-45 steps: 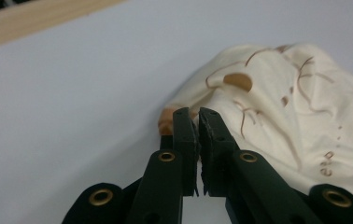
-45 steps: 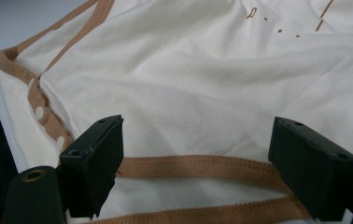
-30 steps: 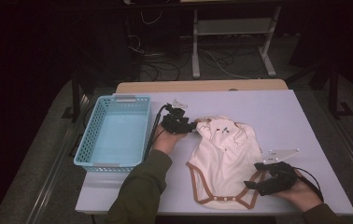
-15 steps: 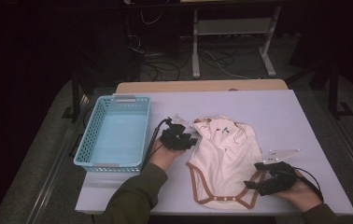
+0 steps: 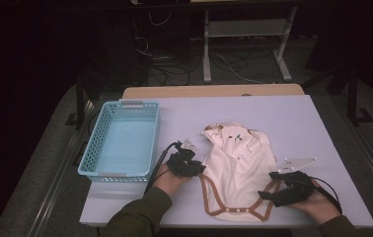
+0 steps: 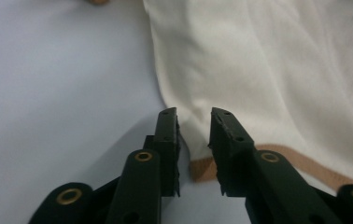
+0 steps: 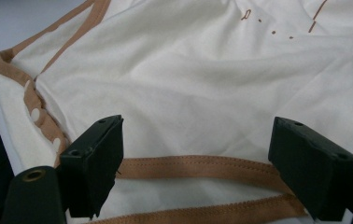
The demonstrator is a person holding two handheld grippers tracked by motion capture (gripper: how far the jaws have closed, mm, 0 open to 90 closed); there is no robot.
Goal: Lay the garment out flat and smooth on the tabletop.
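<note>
left claw (image 6: 194,135) closing on bodysuit (image 5: 239,163) edge, seemingly unpinched | right claw (image 7: 198,163) open over hem | risk: fabric slips

A pale tabletop (image 5: 293,118) stands in a dim room. Behind it, dark floor (image 5: 174,69) holds tangled cables (image 5: 234,64) and a grey metal stand (image 5: 246,34).

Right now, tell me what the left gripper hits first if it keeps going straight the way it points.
Probably the cream bodysuit: the left gripper points at its brown-trimmed side edge, which already lies between the narrowing jaws.
</note>
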